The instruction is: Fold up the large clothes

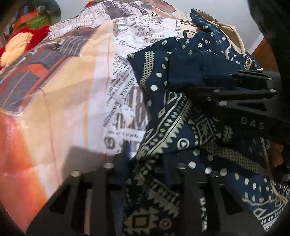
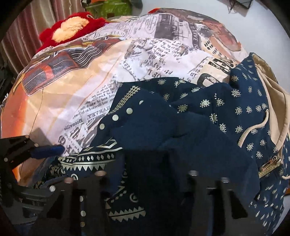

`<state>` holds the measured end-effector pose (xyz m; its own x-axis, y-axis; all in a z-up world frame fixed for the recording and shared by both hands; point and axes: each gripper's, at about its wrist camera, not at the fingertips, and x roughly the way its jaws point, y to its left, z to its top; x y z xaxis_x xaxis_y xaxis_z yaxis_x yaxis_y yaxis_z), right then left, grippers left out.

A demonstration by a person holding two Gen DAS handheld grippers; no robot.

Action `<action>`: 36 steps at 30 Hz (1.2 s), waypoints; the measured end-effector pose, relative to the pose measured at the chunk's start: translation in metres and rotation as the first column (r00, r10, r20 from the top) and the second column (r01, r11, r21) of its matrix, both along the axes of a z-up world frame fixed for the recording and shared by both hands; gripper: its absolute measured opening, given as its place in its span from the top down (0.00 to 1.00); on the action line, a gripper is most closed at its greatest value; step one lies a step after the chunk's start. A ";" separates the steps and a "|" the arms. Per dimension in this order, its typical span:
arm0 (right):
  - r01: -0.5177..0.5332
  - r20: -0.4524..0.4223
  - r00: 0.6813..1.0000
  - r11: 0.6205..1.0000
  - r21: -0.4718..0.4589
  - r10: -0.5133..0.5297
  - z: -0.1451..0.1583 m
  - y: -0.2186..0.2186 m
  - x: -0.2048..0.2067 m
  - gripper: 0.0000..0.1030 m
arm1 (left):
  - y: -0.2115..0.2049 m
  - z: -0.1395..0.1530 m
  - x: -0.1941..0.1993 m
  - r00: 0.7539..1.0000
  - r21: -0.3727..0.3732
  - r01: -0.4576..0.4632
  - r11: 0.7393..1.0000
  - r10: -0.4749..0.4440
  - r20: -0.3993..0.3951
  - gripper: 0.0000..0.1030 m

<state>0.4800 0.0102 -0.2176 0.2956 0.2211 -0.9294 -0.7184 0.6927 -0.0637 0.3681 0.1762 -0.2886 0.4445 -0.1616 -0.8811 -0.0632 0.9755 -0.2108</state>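
A large navy garment (image 1: 181, 116) with pale geometric and paisley print, a beige lining (image 2: 275, 101) and a brass zipper (image 2: 270, 165) lies crumpled on a bed. In the left wrist view my left gripper (image 1: 145, 163) reaches in from the bottom, its jaws closed on the garment's patterned hem. The right wrist view shows that left gripper (image 2: 58, 149) with its blue pads together at the hem's left edge. My right gripper (image 2: 145, 172) is pressed into the dark cloth. From the left wrist view the right gripper (image 1: 197, 85) has its jaws pinched on a navy fold.
The bed wears a sheet (image 1: 76, 94) printed with newspaper text and an orange car. A red and cream plush toy (image 2: 72, 27) lies at the far end, with green packaging (image 2: 112, 9) and a curtain (image 2: 27, 36) behind it. A pale wall (image 2: 217, 18) rises at the back.
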 end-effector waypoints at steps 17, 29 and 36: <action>0.145 0.029 0.987 0.945 0.294 -0.160 0.108 -0.096 -0.008 0.89 | -0.011 0.075 -0.043 0.987 0.186 -0.092 0.978 0.064 0.150 0.90; 0.345 0.001 0.932 0.885 0.314 -0.363 0.127 -0.237 -0.023 0.89 | -0.013 0.030 -0.036 0.991 0.203 -0.127 0.971 0.132 -0.015 0.89; 0.513 -0.076 0.854 0.811 0.280 -0.514 0.100 -0.305 -0.021 0.89 | -0.009 0.028 -0.035 0.985 0.215 -0.152 0.965 0.165 -0.044 0.85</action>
